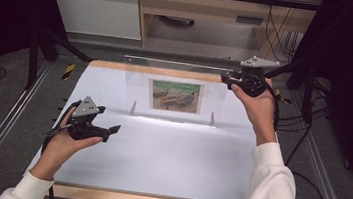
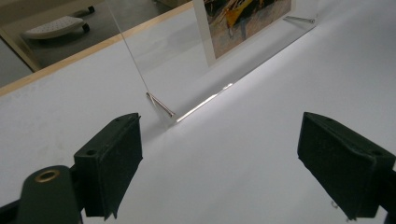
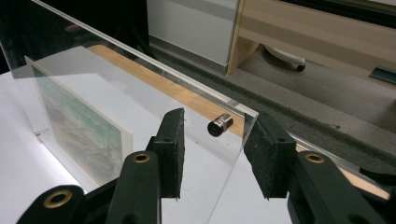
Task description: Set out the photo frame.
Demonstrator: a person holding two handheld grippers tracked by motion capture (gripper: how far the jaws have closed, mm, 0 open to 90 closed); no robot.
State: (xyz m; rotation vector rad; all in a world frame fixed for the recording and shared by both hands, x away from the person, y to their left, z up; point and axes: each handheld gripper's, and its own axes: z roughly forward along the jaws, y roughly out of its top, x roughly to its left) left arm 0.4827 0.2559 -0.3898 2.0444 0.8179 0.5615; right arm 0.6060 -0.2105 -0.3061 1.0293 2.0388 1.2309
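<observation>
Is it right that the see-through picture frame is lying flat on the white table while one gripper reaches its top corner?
Not quite: the clear frame stands upright on the white table, propped on small metal legs, as the high view shows. The right gripper does reach its top corner.

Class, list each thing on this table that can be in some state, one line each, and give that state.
Clear picture frame: upright on the white table, a print inside.
Left gripper: open, empty, apart from the frame.
Right gripper: jaws astride the frame's top corner, gaps showing on both sides.
</observation>
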